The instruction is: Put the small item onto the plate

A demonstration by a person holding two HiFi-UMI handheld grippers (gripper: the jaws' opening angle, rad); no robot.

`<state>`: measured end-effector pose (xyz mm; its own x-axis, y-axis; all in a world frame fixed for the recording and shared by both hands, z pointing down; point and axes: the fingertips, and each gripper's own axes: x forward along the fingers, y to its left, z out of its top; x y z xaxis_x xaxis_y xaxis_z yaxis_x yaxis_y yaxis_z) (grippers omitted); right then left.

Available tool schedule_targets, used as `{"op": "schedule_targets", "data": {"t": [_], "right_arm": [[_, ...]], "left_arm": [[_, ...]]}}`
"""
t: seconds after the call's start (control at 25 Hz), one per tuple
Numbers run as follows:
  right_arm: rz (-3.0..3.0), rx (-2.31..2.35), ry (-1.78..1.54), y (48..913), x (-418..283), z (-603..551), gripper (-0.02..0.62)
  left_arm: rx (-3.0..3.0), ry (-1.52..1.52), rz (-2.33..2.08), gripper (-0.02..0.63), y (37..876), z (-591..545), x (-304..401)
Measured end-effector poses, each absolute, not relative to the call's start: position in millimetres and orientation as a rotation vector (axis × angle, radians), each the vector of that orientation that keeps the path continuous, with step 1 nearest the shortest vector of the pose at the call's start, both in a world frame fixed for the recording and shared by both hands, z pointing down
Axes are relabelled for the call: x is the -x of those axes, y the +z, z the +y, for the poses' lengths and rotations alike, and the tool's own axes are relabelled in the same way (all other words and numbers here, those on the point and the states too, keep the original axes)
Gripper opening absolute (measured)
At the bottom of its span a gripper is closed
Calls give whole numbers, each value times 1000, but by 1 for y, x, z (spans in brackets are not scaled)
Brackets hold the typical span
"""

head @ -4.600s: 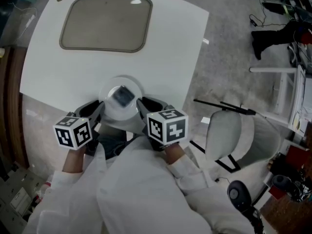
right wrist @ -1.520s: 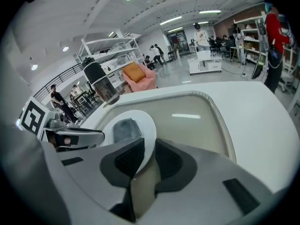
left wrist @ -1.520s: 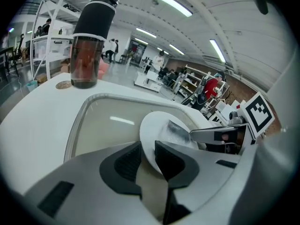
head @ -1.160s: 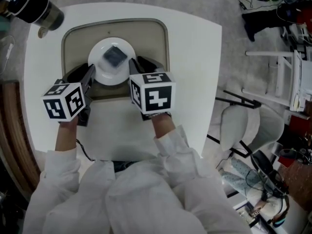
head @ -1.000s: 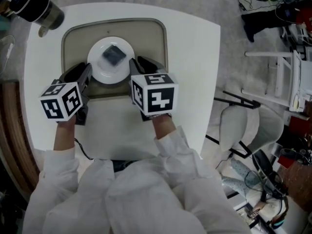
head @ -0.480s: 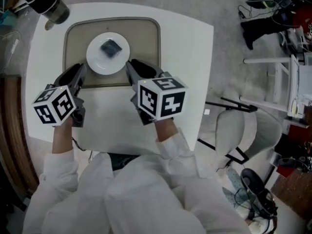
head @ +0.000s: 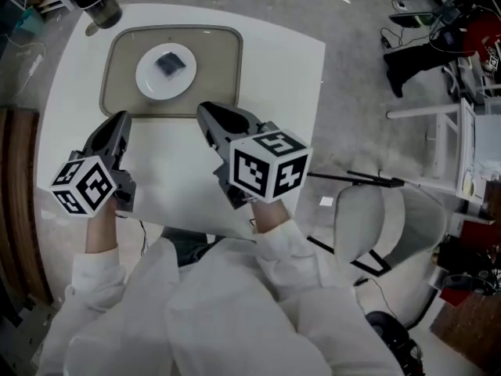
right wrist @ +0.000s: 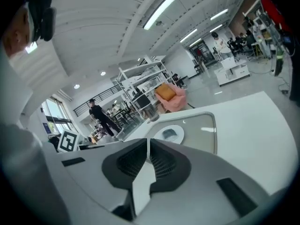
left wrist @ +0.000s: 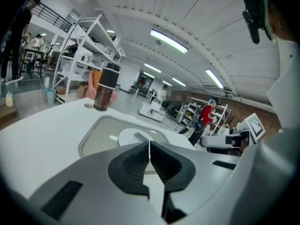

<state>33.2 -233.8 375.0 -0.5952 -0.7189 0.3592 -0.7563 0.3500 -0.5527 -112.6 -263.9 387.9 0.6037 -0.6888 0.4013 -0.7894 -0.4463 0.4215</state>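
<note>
Left claw (head: 118, 119), just closing on nothing, and pressed-together right claw (head: 207, 112) are backing away from the round white plate (head: 145, 82) holding the small dark item (head: 168, 63); the task is looking finished.

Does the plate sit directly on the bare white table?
No, the plate rests inside the beige tray, with the small dark item on it.

My head view looks steeply down on the table (head: 274, 61); both gripper views skim across it, sharing the tray (head: 215, 77).
</note>
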Motion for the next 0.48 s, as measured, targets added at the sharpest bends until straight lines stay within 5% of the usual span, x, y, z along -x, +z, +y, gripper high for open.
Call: {"op": "schedule_targets", "data": {"t": [0.48], "right_arm": [[-2680, -1142, 1006, 337, -46, -137, 20]], "left_arm": [[-2362, -3, -1013, 11, 351, -152, 52]]}}
